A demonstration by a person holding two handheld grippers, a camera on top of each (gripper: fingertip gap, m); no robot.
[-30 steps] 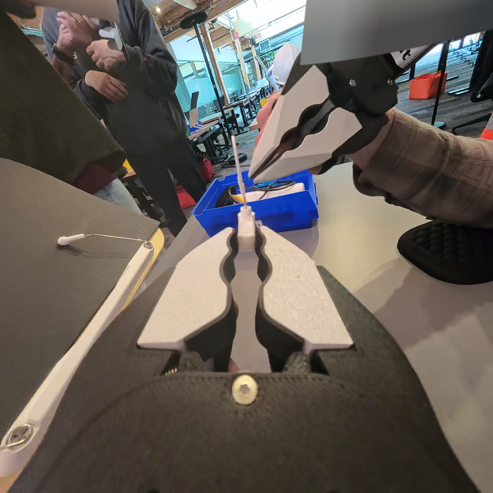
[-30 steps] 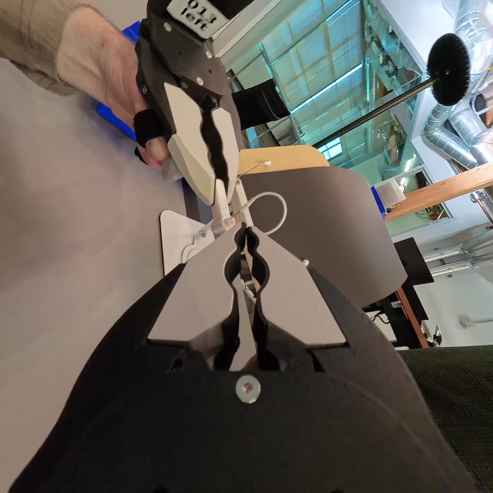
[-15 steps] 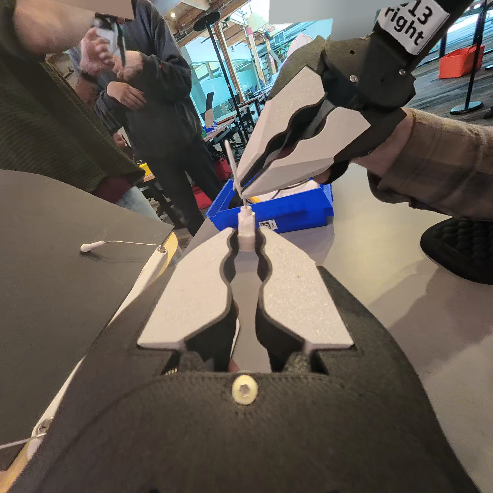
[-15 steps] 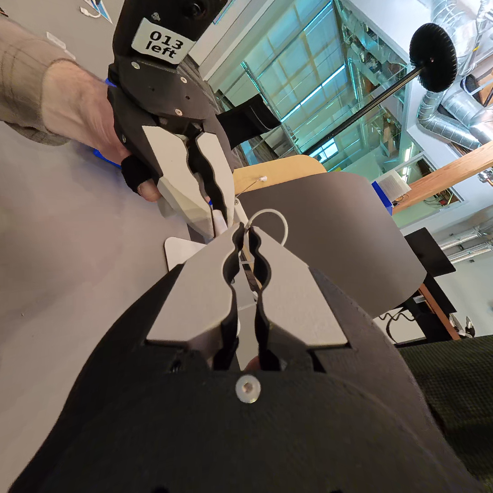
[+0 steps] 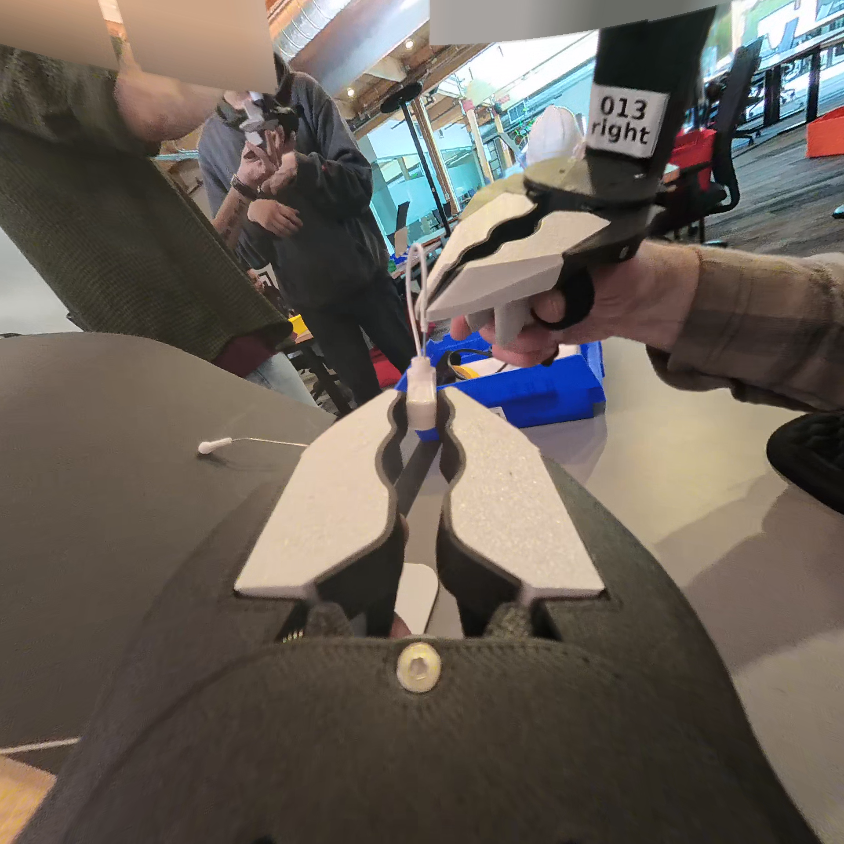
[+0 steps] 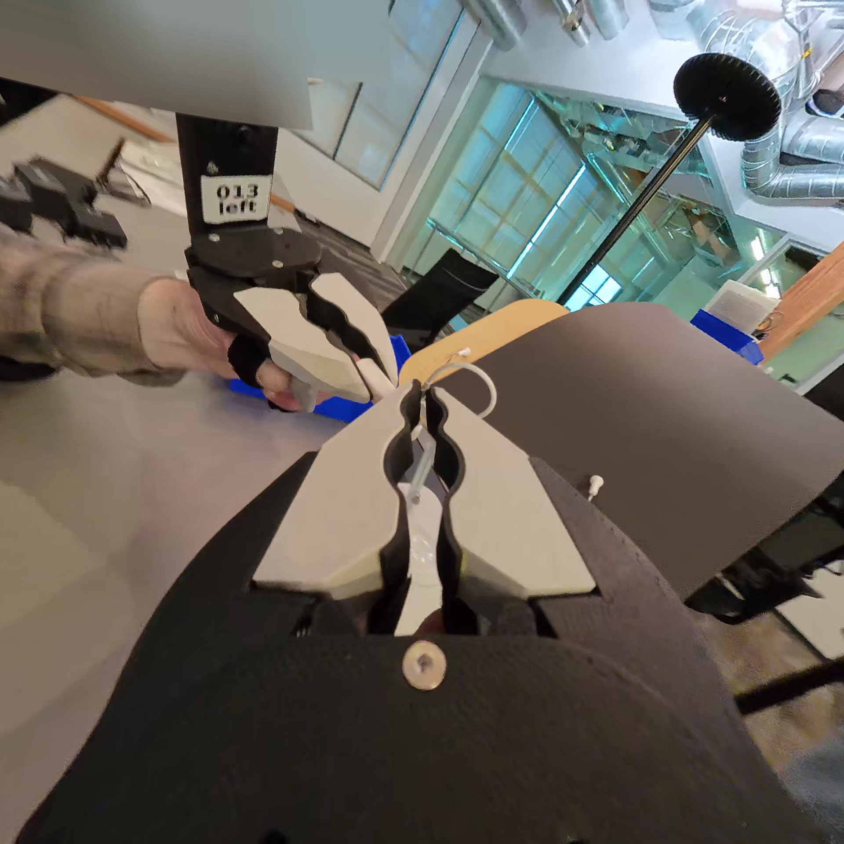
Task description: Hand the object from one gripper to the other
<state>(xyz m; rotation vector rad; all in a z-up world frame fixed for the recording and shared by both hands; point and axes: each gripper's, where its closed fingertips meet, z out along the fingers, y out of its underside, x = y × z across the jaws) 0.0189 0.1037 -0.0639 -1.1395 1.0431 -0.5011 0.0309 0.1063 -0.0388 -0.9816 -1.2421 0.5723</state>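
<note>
The object is a white tie with a small block head [image 5: 421, 393] and a thin strap bent into a loop [image 5: 412, 292]. My left gripper [image 5: 421, 404] is shut on the block head at its fingertips. My right gripper [image 5: 427, 307] comes in from the upper right and its tips are shut on the strap just above the head. In the right wrist view my right gripper [image 6: 422, 393] pinches the strap, whose loop [image 6: 485, 388] curls out to the right. The left gripper [image 6: 381, 381] meets it tip to tip with the head [image 6: 374, 374] between its fingers.
A blue bin [image 5: 525, 397] stands on the grey table [image 5: 662, 493] behind the grippers. A dark grey board [image 5: 114, 456] with a white pin on a wire [image 5: 214, 445] lies to the left. People stand at the back left. A black mat [image 5: 813, 456] lies to the right.
My right gripper moved in from above and closed its tips on the strap. The straight strap is now bent into a loop. My left gripper kept hold of the head.
</note>
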